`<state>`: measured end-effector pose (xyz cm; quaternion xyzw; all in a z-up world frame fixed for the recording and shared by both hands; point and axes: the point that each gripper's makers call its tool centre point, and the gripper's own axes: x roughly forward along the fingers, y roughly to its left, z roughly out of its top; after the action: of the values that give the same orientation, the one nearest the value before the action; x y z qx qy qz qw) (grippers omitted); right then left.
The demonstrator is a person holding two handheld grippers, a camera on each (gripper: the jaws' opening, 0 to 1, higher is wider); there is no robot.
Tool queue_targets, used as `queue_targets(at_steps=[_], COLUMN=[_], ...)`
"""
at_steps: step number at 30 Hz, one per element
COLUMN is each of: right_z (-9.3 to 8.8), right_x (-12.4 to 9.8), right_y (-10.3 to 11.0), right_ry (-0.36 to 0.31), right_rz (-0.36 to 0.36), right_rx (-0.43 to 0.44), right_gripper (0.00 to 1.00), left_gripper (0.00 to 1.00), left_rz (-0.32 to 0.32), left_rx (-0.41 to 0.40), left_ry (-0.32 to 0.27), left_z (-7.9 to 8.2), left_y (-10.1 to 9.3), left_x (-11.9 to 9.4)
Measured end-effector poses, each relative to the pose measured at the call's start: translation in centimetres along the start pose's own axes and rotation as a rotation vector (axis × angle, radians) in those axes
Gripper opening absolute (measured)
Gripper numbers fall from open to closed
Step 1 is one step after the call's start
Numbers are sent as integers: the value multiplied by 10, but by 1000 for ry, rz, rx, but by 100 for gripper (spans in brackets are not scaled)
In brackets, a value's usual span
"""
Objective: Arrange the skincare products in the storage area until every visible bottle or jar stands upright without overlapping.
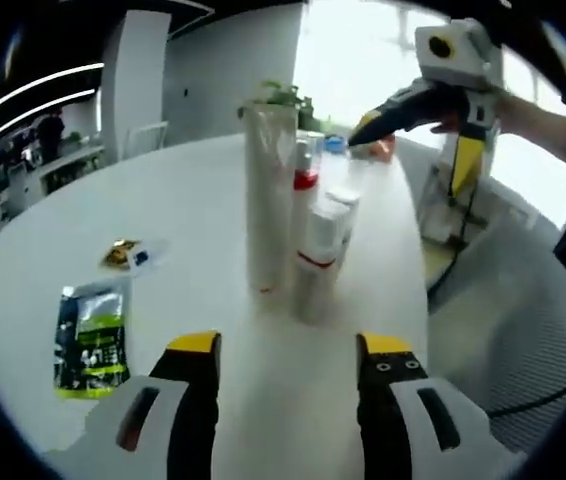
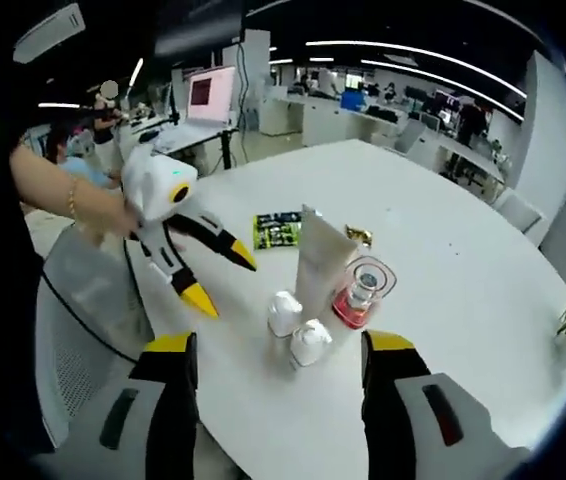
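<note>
**Grippers circle an upright cluster of skincare bottles on a white table**

In the left gripper view, the left gripper (image 1: 288,350) sits at the bottom of the frame, jaws spread and holding nothing, aimed up the white table (image 1: 203,190). Just beyond the jaw tips, slightly right of centre, stands a white bottle (image 1: 315,262) with a red band; touching or just beside it on the left rises a tall tube (image 1: 268,195), standing on end. Behind them a red-trimmed bottle (image 1: 305,170) is partly hidden. At lower left a green sachet (image 1: 90,338) lies flat, with a small wrapper (image 1: 123,255) above it. At upper right the right gripper (image 1: 361,128) reaches in, jaws apparently close together; whether they grip anything cannot be told.

In the right gripper view, the right gripper (image 2: 281,345) frames the same cluster from above, jaws spread and empty. Between the tips sits a white pump bottle (image 2: 310,342), a second white bottle (image 2: 284,312) just beyond it, then the tube (image 2: 321,262) and a clear-capped red jar (image 2: 361,292) at centre right. The left gripper (image 2: 221,280) enters from the left, jaws spread.

The bottles look light, rigid and smooth, likely slippery; a squeeze across the body, low down, would suit them. The tube looks soft and top-heavy, easily toppled by a nudge, best held mid-height. All appear upright, though closely packed.
</note>
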<state>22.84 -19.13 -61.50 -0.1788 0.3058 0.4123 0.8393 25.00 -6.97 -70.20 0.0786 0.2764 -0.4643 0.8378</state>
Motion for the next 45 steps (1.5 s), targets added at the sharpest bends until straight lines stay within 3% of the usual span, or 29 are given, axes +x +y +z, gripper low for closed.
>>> queue_targets(at_steps=[7,12,18,21,28,34,37,40,45], right_z=[-7,-14,-17,-19,-25,-35,-41,-44,-54], right_x=[0,3,2,0,-7,-8,-11,-14,-14], right_y=[12,17,23,22,26,29,23,27,34], right_ry=[-23,-21,-39,-52,-84,-87,-82,-100,-75], right_rz=[6,-2,10,-13,-21,-25,-85,-78,-85], right_rx=[29,41,88,108,178,215,224,264,237], right_gripper=[83,96,99,99,99,100,100,100,100], left_gripper=[62,68,70,74,85,94,96,99,99], left_rz=[81,123,146,160,208,251,272,285,297], left_rx=[-81,-136,-201,-259,-321,-342,-344,-336,-341], left_ry=[3,-22,-59,-102,-133,-153,-158,-172,-171], left_z=[-6,-7,-7,3,4,4,0,-2,-9], left_y=[4,1,0,-4,5,8,9,5,-1], left_x=[-32,-55,-80,-95,-125,-145,-155,-163,-173])
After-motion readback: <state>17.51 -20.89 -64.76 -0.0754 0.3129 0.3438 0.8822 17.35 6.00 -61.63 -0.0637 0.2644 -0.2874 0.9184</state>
